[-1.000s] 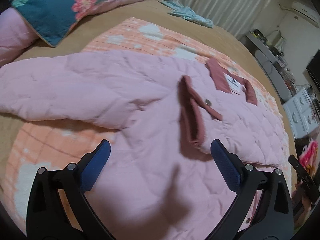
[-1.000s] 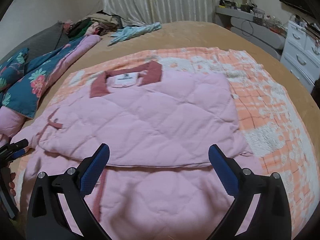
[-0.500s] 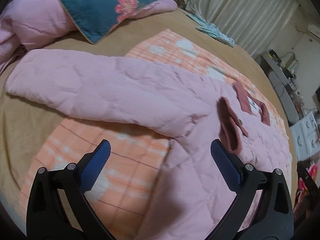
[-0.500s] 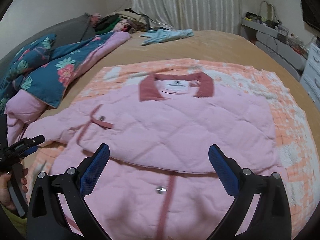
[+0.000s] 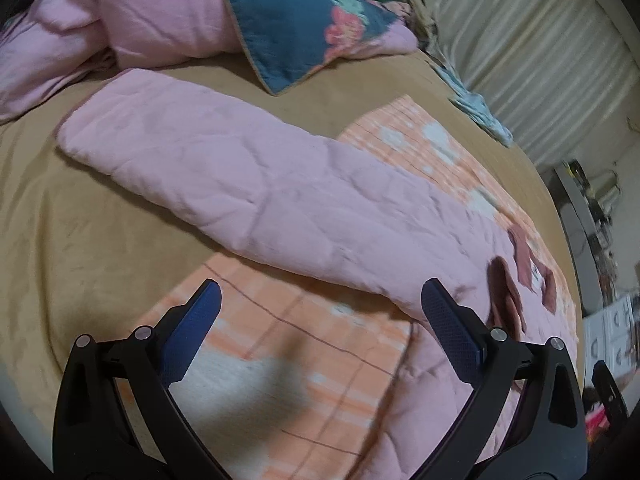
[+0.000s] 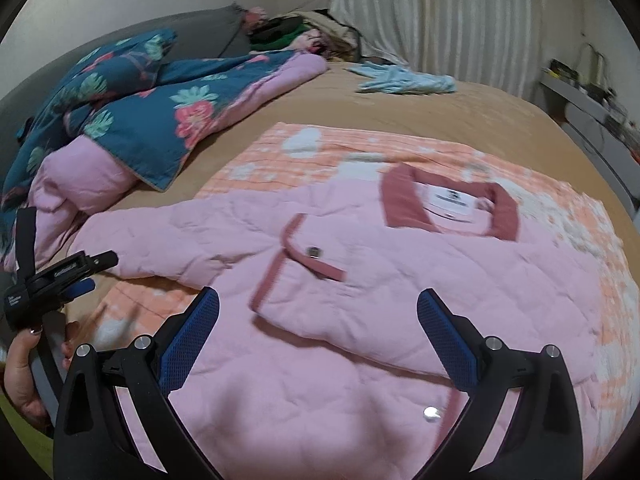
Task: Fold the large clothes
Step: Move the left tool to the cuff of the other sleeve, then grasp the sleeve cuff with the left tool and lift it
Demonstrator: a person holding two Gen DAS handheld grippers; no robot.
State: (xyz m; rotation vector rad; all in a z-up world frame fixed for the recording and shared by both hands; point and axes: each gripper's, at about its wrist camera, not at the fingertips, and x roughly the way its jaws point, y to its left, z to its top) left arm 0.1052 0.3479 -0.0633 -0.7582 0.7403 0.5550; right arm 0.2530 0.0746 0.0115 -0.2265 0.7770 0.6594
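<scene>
Across frame centre, pink jacket [image 6: 360, 288] flat on orange blanket [image 5: 304, 364]; left gripper [image 5: 320, 312] swung further toward spread sleeve [image 5: 224, 176], right gripper [image 6: 318, 320] nearer body; both jaws wide, empty.

I see a pale pink quilted jacket [image 6: 400, 300] with dusty-rose collar trim on an orange-and-white checked blanket [image 6: 560, 208], a tan bed [image 6: 460, 116], a teal floral quilt [image 6: 140, 120] beside the jacket, and blue-padded black fingers [image 5: 192, 332].
</scene>
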